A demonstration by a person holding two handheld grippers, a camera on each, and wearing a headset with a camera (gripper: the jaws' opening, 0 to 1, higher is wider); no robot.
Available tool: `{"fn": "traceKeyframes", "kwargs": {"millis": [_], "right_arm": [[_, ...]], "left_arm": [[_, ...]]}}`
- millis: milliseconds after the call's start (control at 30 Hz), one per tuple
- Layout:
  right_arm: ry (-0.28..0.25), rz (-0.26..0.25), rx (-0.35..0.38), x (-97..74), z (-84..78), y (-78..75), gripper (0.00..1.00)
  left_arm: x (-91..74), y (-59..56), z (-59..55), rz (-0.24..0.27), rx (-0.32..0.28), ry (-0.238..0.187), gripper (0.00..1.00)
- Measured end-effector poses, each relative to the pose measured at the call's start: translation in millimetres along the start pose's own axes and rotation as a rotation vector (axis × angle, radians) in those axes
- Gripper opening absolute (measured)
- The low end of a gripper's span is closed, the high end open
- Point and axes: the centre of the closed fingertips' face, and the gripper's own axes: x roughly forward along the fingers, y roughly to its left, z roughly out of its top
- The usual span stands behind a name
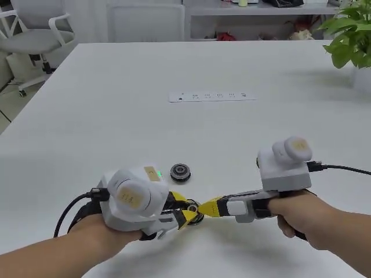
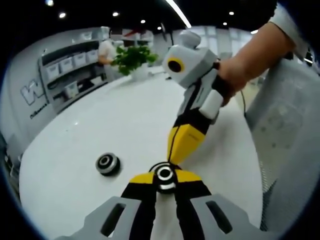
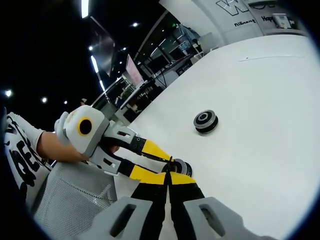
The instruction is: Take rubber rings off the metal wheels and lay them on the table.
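With left gripper tight on the small silver metal wheel and right gripper jaws pressed together at its black rubber ring, peel outward slowly.

We've got a big plain white worktop here. One small dark wheel lies flat on it toward the near side, touching nothing else. Further back, around the middle, a white power strip lies flat across it. At the far right edge stands a leafy potted plant.
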Motion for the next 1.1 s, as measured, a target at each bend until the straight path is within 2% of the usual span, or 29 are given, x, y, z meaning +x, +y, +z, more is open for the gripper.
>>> {"fn": "traceKeyframes", "kwargs": {"millis": [100, 167, 333, 567, 767, 933, 1033, 1100], "right_arm": [[-0.002, 0.001, -0.001, -0.1, 0.8, 0.4, 0.00], [-0.007, 0.002, 0.001, -0.5, 1.9, 0.8, 0.00], [-0.008, 0.003, -0.003, -1.0, 2.8, 1.5, 0.00], [-0.013, 0.007, -0.006, -1.7, 4.5, 2.5, 0.00], [-0.017, 0.013, -0.011, -1.6, 6.2, 5.1, 0.00], [-0.020, 0.020, -0.017, -0.8, 7.0, 11.3, 0.00], [-0.024, 0.030, -0.030, -0.2, 7.7, 17.2, 0.00], [-0.025, 0.036, -0.036, 0.3, 8.1, 21.1, 0.00]], "left_arm": [[-1.3, 0.5, 0.2, -0.006, -0.007, -0.001, 0.16], [-2.6, -1.8, 0.5, -0.028, -0.026, -0.005, 0.21], [-4.6, -3.6, -0.5, -0.039, -0.026, -0.003, 0.23], [-13.3, -4.1, 10.3, -0.055, -0.073, -0.047, 0.28], [-23.4, -6.0, 12.0, -0.075, -0.092, -0.063, 0.32], [-33.2, -4.3, 13.3, -0.073, -0.107, -0.079, 0.36], [-39.9, -3.1, 15.9, -0.077, -0.146, -0.098, 0.39], [-44.3, -3.4, 17.9, -0.079, -0.152, -0.110, 0.41]]}}
